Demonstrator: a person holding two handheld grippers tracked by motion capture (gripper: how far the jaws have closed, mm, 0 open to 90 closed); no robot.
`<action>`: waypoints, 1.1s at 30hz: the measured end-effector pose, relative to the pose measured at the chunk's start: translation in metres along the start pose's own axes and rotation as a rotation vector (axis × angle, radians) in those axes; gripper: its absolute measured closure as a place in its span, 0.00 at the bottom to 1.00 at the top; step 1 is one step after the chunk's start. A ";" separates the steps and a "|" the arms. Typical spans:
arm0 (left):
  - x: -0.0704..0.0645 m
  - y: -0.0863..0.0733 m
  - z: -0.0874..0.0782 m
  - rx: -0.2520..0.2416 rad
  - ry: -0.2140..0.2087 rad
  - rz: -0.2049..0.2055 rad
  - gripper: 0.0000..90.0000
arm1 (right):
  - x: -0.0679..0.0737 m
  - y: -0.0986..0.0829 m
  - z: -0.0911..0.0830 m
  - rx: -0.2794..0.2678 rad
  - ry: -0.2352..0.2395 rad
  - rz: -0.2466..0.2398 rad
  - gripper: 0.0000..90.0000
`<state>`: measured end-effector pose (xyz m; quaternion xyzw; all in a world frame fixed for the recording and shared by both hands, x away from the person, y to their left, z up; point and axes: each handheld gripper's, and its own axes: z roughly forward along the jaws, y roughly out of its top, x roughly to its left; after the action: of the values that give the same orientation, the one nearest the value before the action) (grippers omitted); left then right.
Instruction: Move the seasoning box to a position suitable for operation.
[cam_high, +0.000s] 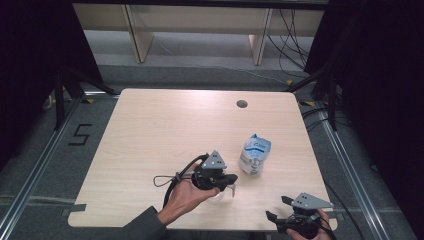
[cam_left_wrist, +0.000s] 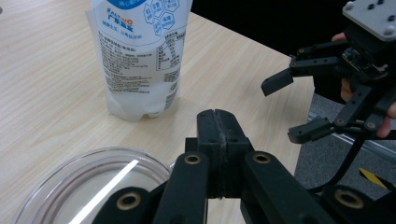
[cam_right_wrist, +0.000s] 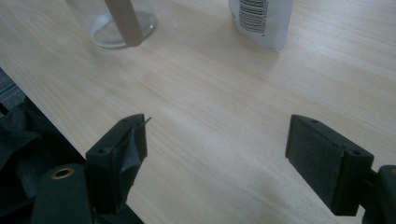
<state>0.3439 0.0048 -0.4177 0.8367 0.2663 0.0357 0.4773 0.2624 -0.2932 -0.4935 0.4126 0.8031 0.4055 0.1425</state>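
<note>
A white pouch with blue print (cam_high: 255, 155) stands upright right of the table's middle; it rises in the left gripper view (cam_left_wrist: 140, 60), and its barcode side is in the right gripper view (cam_right_wrist: 261, 18). A clear glass (cam_high: 220, 195) stands near the front edge, its rim (cam_left_wrist: 93, 182) just below and left of my left jaws. My left gripper (cam_high: 231, 179) is shut with nothing visible between its pads (cam_left_wrist: 217, 126), and points toward the pouch. My right gripper (cam_high: 277, 208) is open at the front right corner (cam_right_wrist: 215, 144), also seen from the left (cam_left_wrist: 299, 105).
The light wooden table (cam_high: 150, 130) has a round cable hole (cam_high: 242, 104) at the back right. The front table edge runs just under my right gripper. Grey floor with metal rails surrounds the table.
</note>
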 end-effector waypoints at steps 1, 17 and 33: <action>0.002 0.001 0.002 0.003 0.000 0.006 0.99 | 0.001 0.000 0.000 0.003 -0.001 -0.001 0.24; 0.005 0.000 0.012 0.054 0.026 0.000 0.99 | 0.003 0.001 0.001 0.007 0.004 0.002 0.24; -0.006 -0.011 -0.008 0.100 0.021 0.096 0.99 | 0.001 0.001 0.002 0.009 0.012 -0.005 0.24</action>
<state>0.3318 0.0125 -0.4216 0.8708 0.2323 0.0540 0.4298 0.2635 -0.2906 -0.4941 0.4087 0.8068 0.4041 0.1370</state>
